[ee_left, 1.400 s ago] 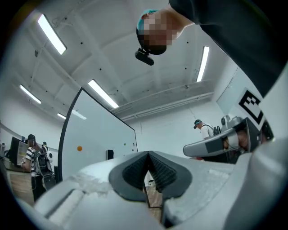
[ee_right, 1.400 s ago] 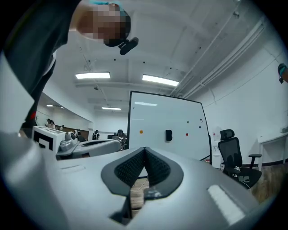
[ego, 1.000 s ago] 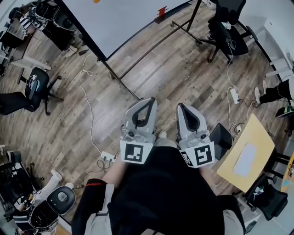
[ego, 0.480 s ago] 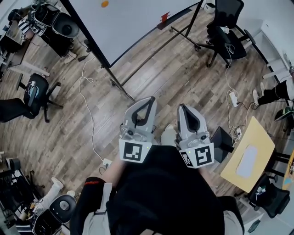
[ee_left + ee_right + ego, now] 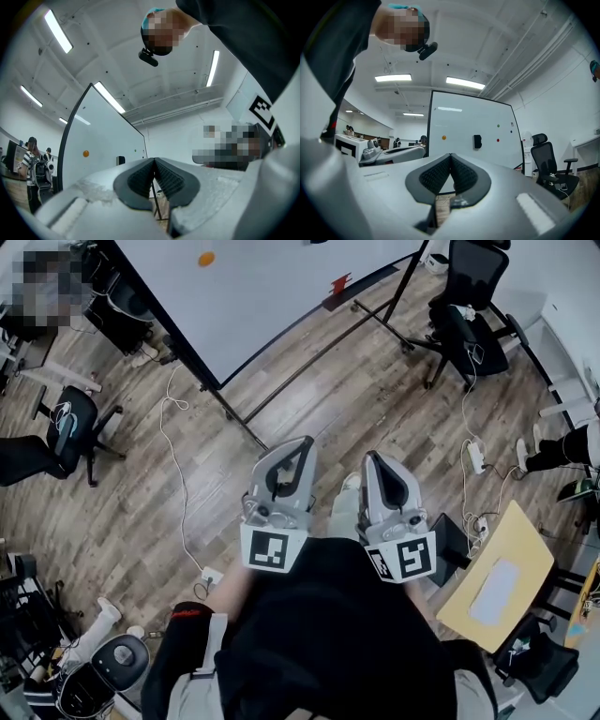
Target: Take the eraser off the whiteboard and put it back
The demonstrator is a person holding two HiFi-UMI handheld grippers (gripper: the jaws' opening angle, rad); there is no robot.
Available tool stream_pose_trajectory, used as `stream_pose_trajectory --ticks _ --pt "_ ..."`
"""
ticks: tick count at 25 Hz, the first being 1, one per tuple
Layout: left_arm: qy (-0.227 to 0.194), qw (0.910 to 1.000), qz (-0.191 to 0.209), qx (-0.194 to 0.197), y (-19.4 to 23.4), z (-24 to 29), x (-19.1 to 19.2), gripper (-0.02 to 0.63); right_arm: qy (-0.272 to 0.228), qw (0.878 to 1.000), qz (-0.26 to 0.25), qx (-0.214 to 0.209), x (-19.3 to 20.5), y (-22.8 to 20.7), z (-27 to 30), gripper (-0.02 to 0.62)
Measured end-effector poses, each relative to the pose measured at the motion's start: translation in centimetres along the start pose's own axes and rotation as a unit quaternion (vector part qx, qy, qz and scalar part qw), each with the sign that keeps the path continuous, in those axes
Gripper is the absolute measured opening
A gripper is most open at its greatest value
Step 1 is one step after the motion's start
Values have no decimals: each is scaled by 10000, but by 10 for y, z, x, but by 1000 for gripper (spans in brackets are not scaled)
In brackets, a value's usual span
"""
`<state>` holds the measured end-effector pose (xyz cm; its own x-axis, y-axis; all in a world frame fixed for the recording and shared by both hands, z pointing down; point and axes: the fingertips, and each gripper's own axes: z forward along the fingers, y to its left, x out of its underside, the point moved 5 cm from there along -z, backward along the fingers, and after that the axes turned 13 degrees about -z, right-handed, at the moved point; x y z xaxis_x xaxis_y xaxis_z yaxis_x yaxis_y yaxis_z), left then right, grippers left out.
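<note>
Closer to the whiteboard (image 5: 267, 292) than a second ago, the left tool (image 5: 303, 443) and right tool (image 5: 371, 457) are both closed, gripping nothing. The black eraser (image 5: 477, 141) sits on the whiteboard, near its middle.

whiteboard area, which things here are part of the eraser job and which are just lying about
Job: whiteboard, black eraser stuck on it, left gripper and right gripper, both shut and empty.
Lying about: orange magnet, office chair, power strip on the floor, desk.
</note>
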<state>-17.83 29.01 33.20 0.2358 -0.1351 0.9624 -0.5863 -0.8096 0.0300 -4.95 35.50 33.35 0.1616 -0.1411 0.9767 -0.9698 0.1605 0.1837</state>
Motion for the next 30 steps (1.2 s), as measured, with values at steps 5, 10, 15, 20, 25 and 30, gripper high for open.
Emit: stream_pose_trajectory --ticks 5,10,15,20,25,30 --pt "12 9999 98 -90 -1 39 9 3 -5 9999 54 -145 10 -40 21 2" --pt "-23 9995 150 -269 -6 85 20 2 10 9996 74 -289 24 -87 40 2" --pt "48 9985 226 -503 -11 125 33 2 -77 9987 106 -497 32 -130 58 2" --pt "-7 9972 301 -685 -22 170 40 3 -109 9974 178 -685 41 -177 70 2" --pt "-35 9955 229 -914 -34 198 50 2 -101 9959 217 -875 55 -211 79 2" --pt "32 9940 319 -1044 -26 214 59 2 -67 9949 317 -960 66 -228 101 2"
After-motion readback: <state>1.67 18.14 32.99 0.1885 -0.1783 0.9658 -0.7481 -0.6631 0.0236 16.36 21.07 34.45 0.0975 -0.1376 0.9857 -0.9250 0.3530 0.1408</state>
